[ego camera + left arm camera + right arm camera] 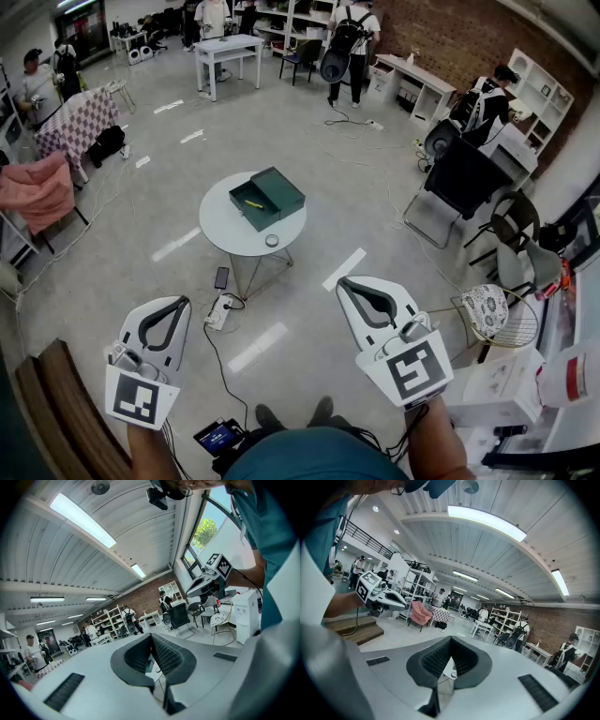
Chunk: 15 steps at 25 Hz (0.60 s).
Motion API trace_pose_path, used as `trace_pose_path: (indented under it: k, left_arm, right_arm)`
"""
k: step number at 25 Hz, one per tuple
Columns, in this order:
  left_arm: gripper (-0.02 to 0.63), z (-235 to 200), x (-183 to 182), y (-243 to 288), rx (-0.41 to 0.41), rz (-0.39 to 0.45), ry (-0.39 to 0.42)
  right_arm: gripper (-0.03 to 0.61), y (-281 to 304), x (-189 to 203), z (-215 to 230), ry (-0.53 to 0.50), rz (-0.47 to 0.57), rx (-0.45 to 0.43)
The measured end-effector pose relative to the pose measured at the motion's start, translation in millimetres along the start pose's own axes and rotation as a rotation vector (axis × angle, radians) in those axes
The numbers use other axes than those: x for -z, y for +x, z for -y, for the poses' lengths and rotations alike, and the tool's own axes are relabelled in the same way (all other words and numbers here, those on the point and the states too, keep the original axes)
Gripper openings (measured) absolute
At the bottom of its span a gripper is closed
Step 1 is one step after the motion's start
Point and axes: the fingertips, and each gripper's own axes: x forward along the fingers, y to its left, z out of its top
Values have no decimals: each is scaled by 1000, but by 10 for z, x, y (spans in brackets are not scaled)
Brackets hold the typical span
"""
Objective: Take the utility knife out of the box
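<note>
Left tongs (181,302), right tongs (345,283) closed, empty; utility knife (253,202) seemingly in box (265,217).

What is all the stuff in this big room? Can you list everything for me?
round table: one, white, middle of the floor
box: one, dark green, open, on the table
utility knife: one, yellow, inside the box
small ring: one, grey, near edge of the table
power strip: one, white, on the floor before the table
pink cloth: one, over a chair at the left
black chair: one, at the right
people: several, far side of the room
left gripper: one, white, shut, empty
right gripper: one, white, shut, empty
</note>
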Motion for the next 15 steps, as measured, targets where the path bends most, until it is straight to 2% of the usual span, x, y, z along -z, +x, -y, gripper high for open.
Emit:
trace_pose_path:
  k: [15]
  left_arm:
    - [18, -66, 115, -69, 13, 3, 0]
  right_arm:
    - [38, 45, -40, -97, 51, 20, 33]
